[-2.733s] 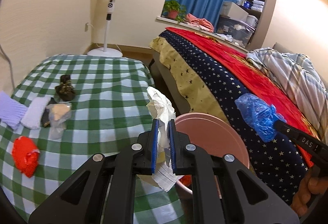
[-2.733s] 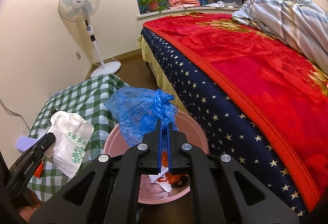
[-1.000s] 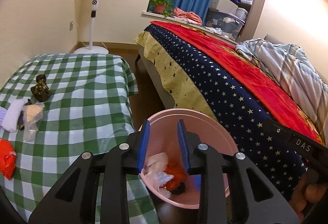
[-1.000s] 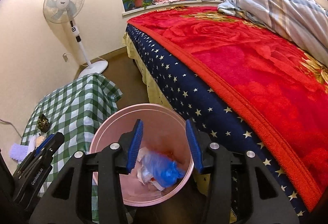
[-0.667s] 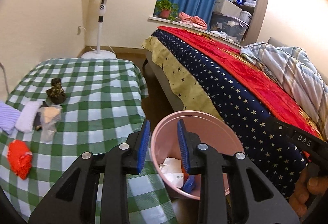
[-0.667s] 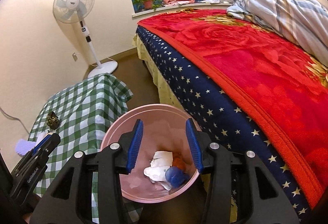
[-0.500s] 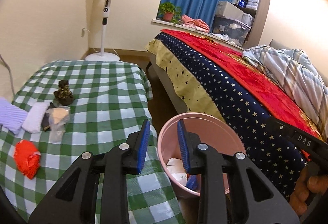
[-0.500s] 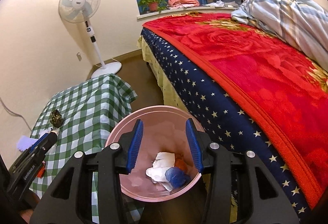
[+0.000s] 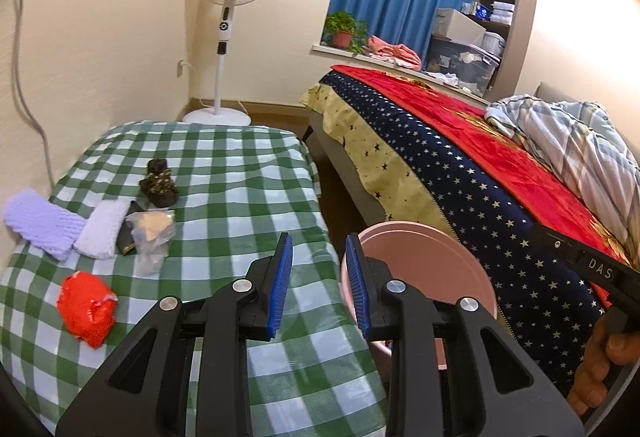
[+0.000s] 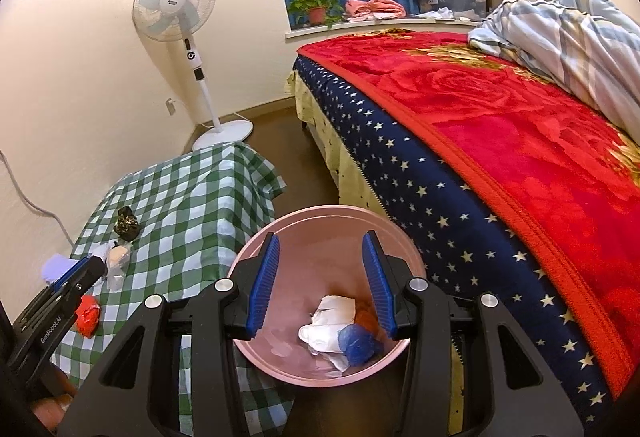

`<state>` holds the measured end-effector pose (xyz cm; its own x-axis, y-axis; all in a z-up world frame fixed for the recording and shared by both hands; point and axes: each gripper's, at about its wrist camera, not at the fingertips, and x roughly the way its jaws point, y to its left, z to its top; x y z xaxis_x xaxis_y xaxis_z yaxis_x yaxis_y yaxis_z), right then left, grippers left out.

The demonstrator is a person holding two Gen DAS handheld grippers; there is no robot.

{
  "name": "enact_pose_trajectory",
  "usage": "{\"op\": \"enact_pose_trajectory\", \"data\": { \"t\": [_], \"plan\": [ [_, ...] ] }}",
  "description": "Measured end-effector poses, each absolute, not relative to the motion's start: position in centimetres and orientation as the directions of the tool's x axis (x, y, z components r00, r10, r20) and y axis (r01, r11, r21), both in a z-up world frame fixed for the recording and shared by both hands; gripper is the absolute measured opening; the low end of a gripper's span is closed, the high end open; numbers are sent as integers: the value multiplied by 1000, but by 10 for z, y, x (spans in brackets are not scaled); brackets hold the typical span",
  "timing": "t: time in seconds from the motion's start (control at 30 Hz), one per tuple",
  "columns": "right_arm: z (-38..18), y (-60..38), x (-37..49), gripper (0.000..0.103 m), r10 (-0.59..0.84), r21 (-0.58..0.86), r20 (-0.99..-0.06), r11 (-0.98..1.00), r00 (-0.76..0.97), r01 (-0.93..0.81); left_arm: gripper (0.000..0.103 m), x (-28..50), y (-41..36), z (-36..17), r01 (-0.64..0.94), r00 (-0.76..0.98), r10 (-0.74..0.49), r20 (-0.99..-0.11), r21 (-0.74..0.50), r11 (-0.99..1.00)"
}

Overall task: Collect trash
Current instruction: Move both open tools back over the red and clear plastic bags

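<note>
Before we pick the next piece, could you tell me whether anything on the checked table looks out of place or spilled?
Nothing is spilled. A crumpled red wrapper and a clear plastic bag lie loose on the checked table, not yet in the pink bin.

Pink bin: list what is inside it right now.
Inside the pink bin, the right wrist view shows crumpled white paper, a balled blue plastic bag and something orange behind them. Anything underneath that pile is covered.
</note>
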<state>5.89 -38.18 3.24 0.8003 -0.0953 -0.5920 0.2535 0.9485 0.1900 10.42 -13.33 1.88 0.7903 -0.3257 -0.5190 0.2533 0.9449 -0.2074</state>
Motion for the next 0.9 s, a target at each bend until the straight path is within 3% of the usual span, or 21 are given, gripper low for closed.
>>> {"op": "enact_pose_trajectory", "data": {
  "t": [0.63,0.9],
  "plan": [
    [28,-326,89,44,15,213,-589,967,808,137,28,112,-57,-8,95,797,-212,-566,-228,969],
    [21,-289,112,44,113,248,-578,968,809,43,28,123,-14,-28,-61,787,-96,-610,-233,971]
  ]
}}
